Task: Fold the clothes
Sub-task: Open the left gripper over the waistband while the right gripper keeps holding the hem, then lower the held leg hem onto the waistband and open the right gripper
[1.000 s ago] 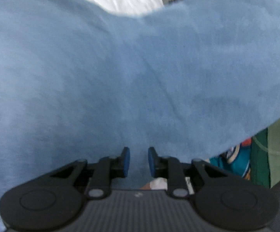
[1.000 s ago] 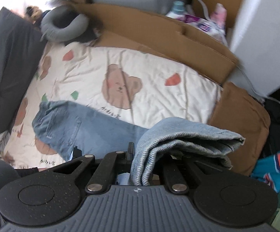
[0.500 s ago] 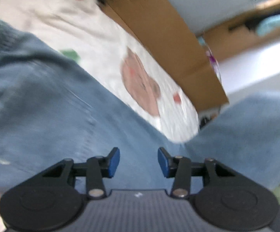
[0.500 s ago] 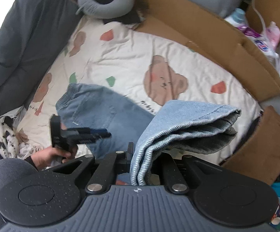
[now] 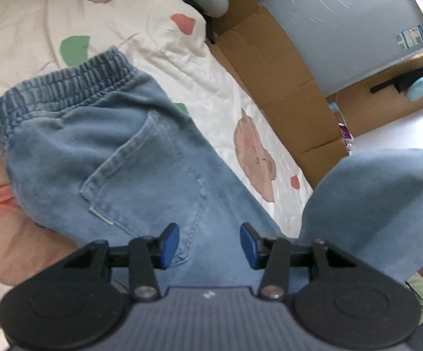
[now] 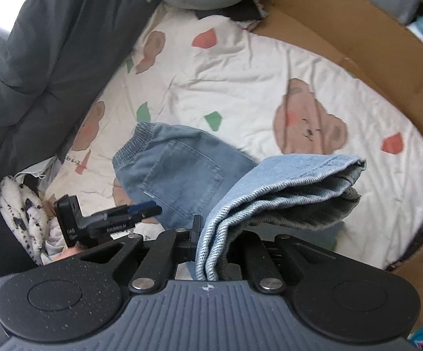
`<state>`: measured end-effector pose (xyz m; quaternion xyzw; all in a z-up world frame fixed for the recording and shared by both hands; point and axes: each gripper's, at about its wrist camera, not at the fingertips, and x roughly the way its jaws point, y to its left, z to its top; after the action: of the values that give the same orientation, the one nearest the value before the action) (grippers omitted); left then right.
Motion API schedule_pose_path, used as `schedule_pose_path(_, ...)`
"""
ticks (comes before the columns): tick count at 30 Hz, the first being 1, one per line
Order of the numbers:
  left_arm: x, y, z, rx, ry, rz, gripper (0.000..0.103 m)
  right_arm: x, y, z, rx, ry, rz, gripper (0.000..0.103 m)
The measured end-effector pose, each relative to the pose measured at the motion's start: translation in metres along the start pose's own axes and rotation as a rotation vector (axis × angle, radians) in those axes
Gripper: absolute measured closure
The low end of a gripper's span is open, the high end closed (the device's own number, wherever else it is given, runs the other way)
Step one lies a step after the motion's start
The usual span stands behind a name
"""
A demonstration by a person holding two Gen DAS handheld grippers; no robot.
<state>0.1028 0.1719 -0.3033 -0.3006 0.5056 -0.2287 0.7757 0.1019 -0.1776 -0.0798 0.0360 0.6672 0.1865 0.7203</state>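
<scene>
Right hand-held gripper clamps jeans; left hand-held gripper opening, empty.

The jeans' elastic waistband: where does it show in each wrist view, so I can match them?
Left wrist: waistband upper left, gathered, lying on the bear-print sheet.
Right wrist: waistband left of centre, above the back pocket.
Shared landmark: the back pocket, just below the waistband in both views.
</scene>
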Motion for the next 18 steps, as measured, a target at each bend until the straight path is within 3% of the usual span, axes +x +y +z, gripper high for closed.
schedule_pose_path(9,-0.015,0.018,0.007,-0.055,-0.054,0.031,0.054,0.083,0.019,0.028,-0.028,0.092,0.088,0.098)
schedule_pose_path(18,-0.018,0.027,0.011,-0.072,-0.068,0.068,0.052,0.159,0.048,0.041,-0.097,0.165,0.103,0.098)
